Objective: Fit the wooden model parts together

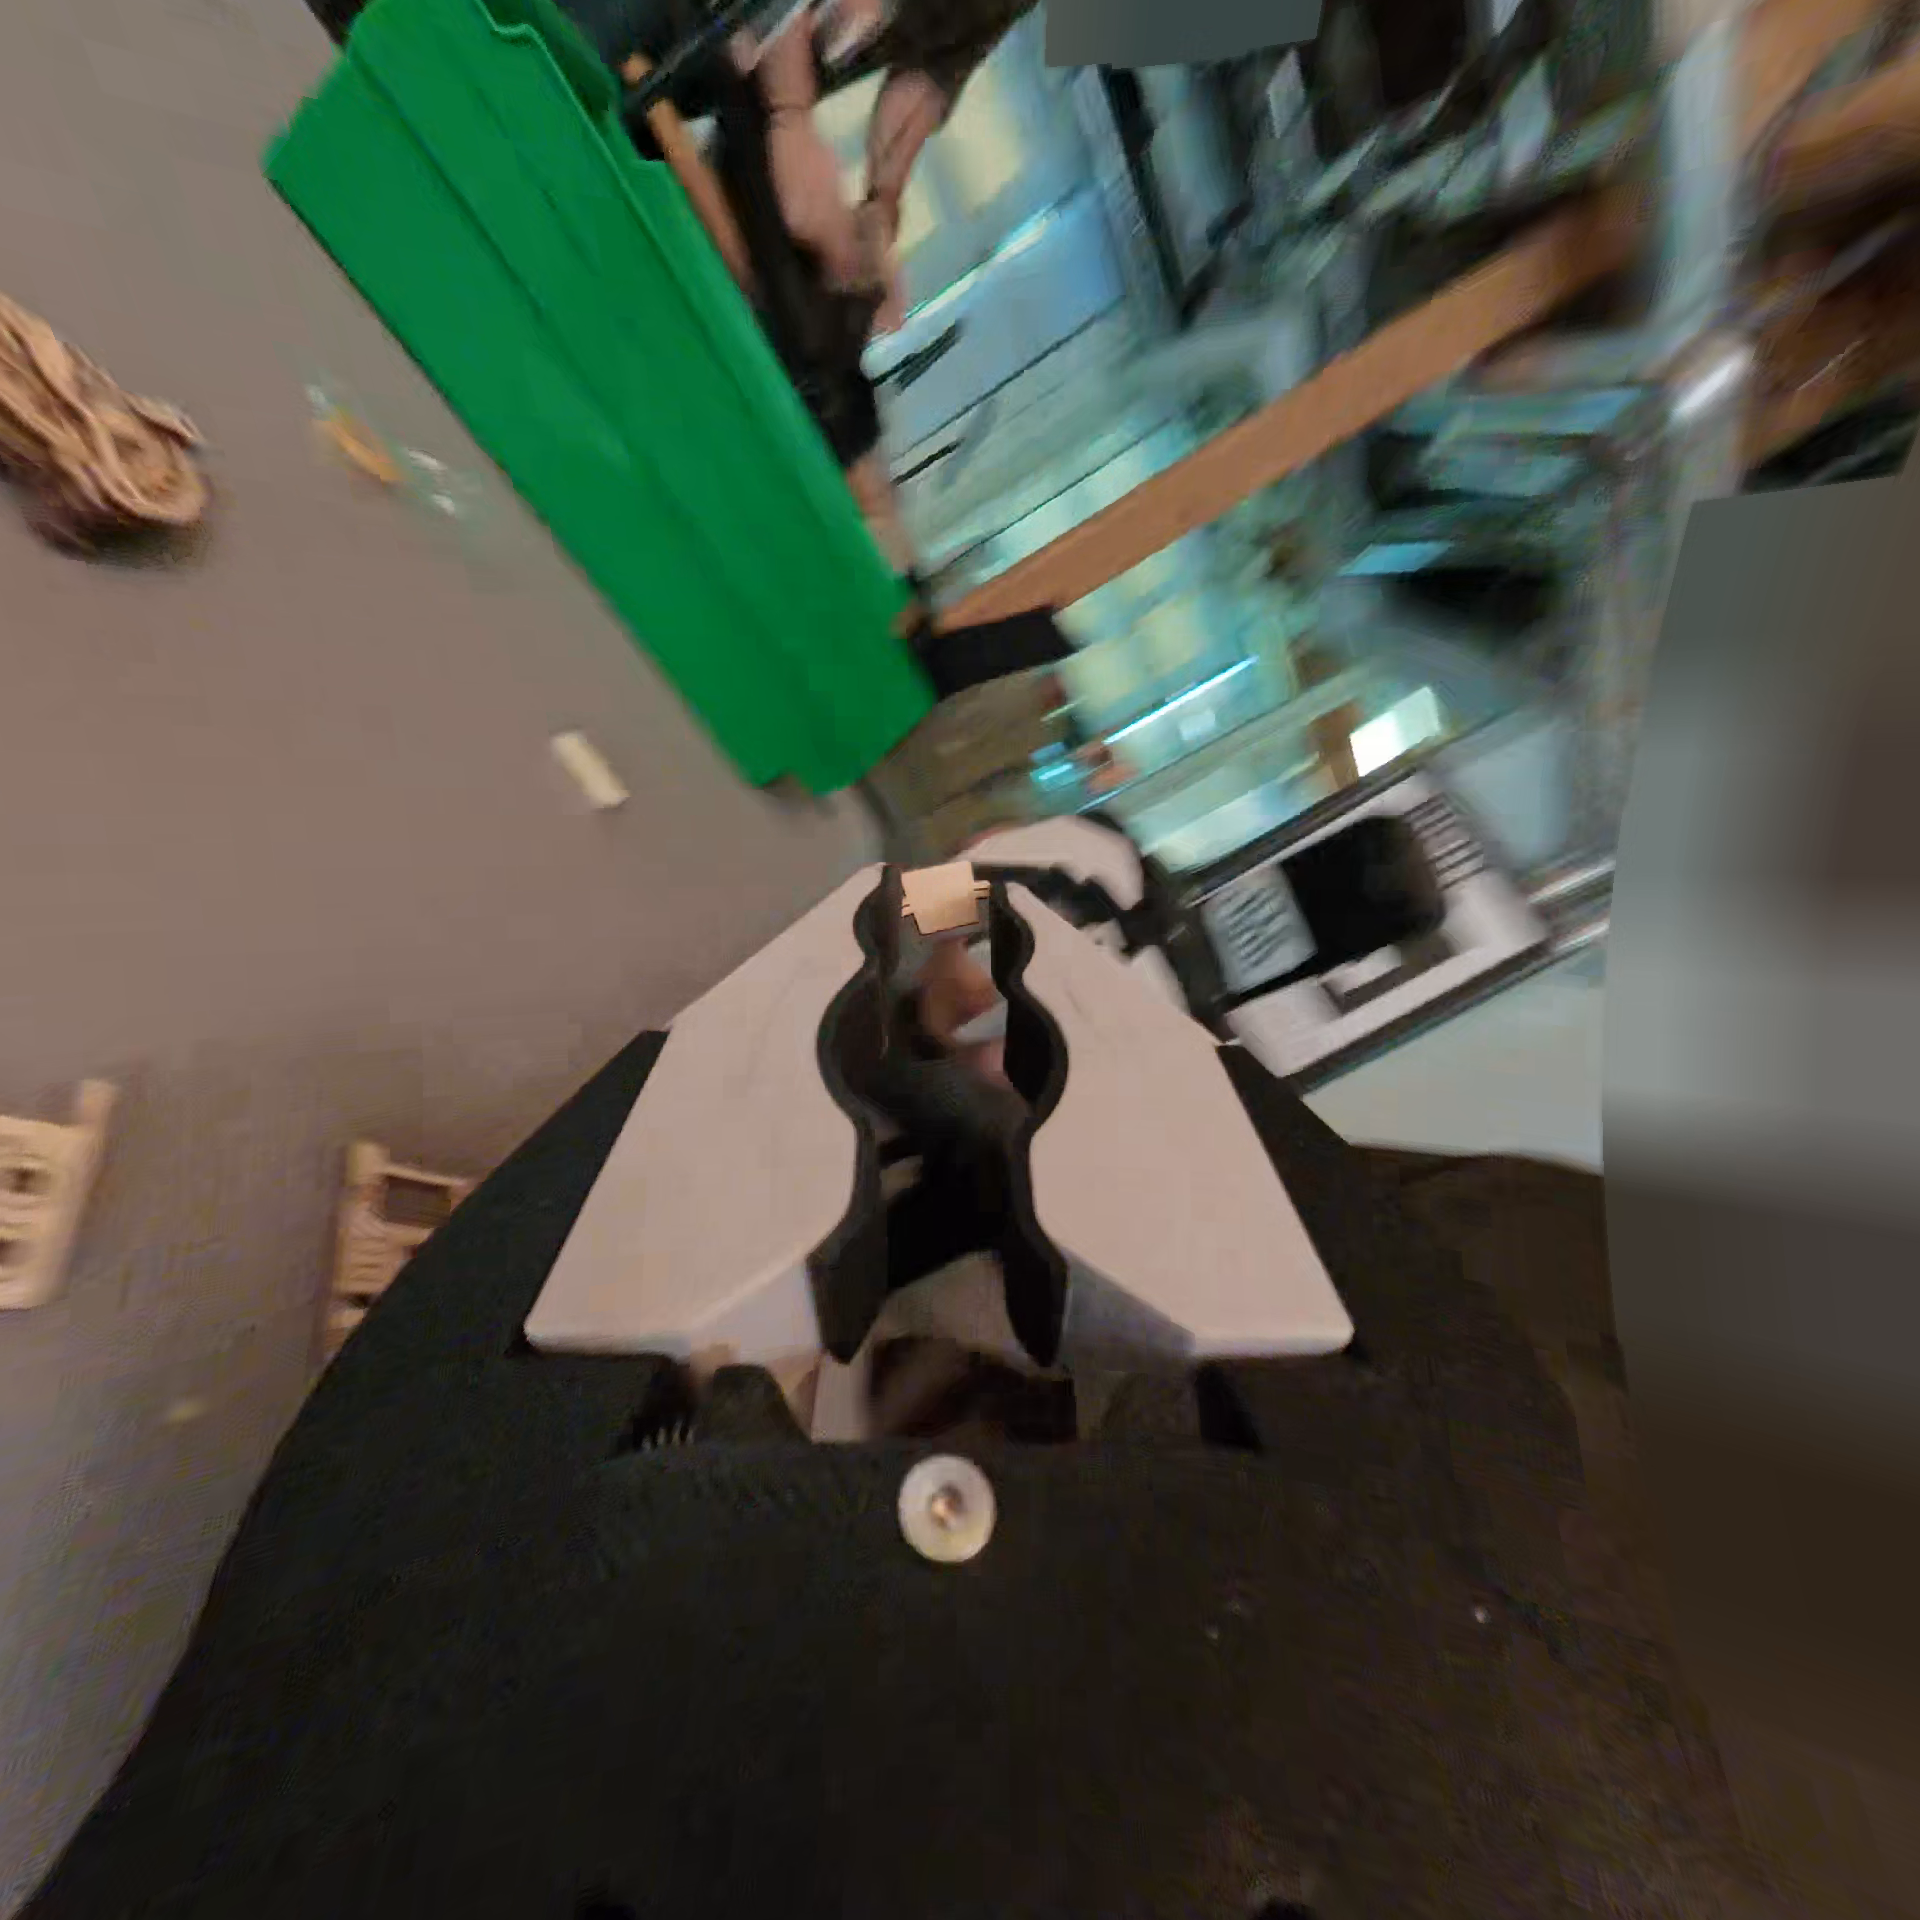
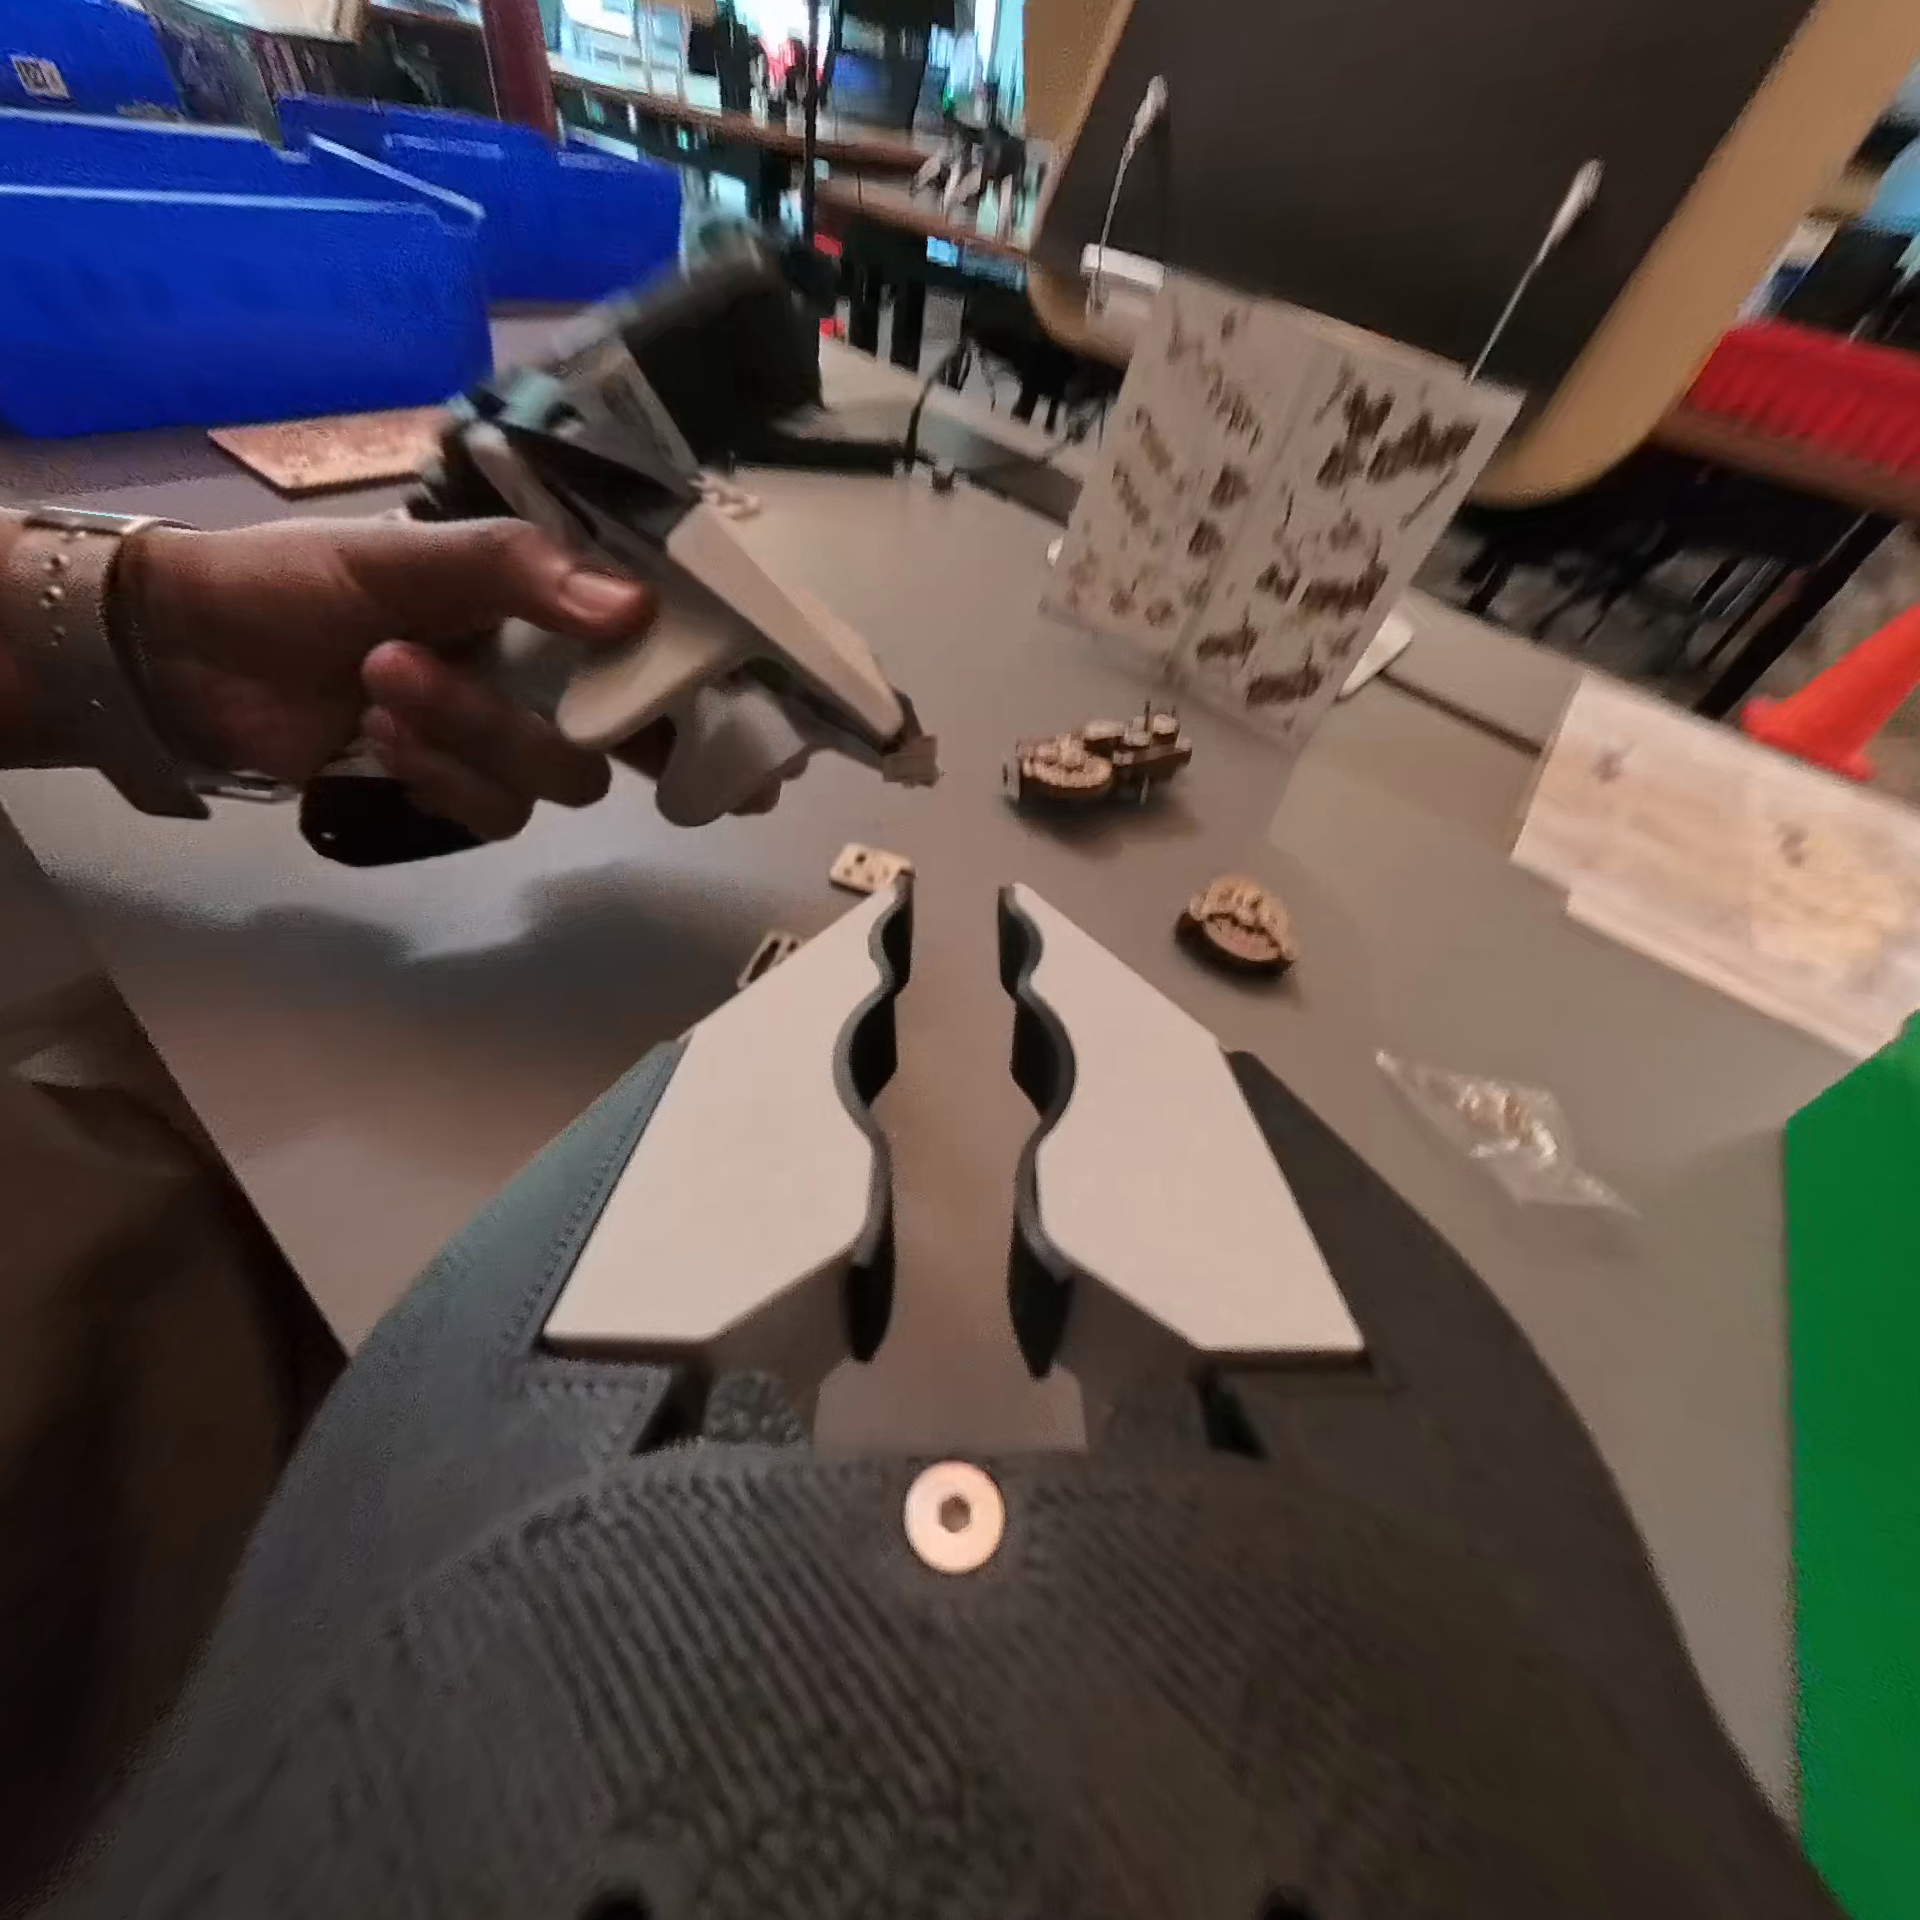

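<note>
- The right tongs (image 2: 954, 902) stand parted and hold nothing, low over the grey tabletop (image 2: 623, 997); nearest the camera, they look poised to pick up a part or steady one.
- Just left of their tips lie two flat wooden pieces, one pale square plate (image 2: 871, 865) and a smaller one (image 2: 767, 956) half hidden by the left finger; loose parts, probably awaiting their turn.
- Right of the tips sits a round wooden gear-like subassembly (image 2: 1236, 928), apart from them.
- Beyond the tips, a hand (image 2: 343, 665) carries the left tongs (image 2: 906, 756) in the air, pinched on a small wooden part (image 1: 940, 899); its own view shows the pale piece clamped at the very tips, likely so its tabs stay free for fitting.
- Just beyond and right of that part rests the larger wooden model (image 2: 1101, 761), with gears and upright pins, on the tabletop; I judge it the target the small part is aimed at.
- Nearer, to the right of the tips, a clear bag of small pieces (image 2: 1496, 1127) lies beside a green bin (image 2: 1860, 1455).
- Farther off stands an upright sheet of printed figures (image 2: 1278, 520), probably an assembly guide, and blue bins (image 2: 239, 281) sit far left.
</note>
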`<state>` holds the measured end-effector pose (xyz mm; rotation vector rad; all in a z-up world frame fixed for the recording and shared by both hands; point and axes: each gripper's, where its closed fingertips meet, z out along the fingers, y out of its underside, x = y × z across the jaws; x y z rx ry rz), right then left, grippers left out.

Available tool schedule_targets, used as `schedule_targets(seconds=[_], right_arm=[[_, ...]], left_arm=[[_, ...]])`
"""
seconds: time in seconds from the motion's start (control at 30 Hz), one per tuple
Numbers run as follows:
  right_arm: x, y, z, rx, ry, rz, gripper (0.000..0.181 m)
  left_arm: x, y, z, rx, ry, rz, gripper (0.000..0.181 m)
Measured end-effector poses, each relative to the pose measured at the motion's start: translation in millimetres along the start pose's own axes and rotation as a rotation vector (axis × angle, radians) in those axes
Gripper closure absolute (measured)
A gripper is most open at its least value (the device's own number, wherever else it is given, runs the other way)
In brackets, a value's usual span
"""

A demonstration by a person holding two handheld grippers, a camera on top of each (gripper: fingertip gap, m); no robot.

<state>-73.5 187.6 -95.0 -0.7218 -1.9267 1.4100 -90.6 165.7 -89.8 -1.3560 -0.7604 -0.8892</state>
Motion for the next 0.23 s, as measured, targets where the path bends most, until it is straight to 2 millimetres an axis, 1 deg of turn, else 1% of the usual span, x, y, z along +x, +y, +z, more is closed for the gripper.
schedule_targets(seconds=[0.07, 0.1, 0.17, 0.23], right_arm=[[-7, -11, -2, 0.067, 0.026, -0.067, 0.167], [-11, -15, -2, 0.085, 0.036, -0.099, 0.167], [-15, -17, -2, 0.095, 0.044, -0.141, 0.167], [-22, -13, -2, 0.084, -0.005, -0.146, 0.169]], left_arm=[[4, -5, -4, 0.054, 0.118, -0.202, 0.167], [3, -2, -3, 0.054, 0.143, -0.262, 0.167], [4, 9, 1, 0.001, 0.183, -0.330, 0.167], [15, 20, 6, -0.072, 0.249, -0.374, 0.167]])
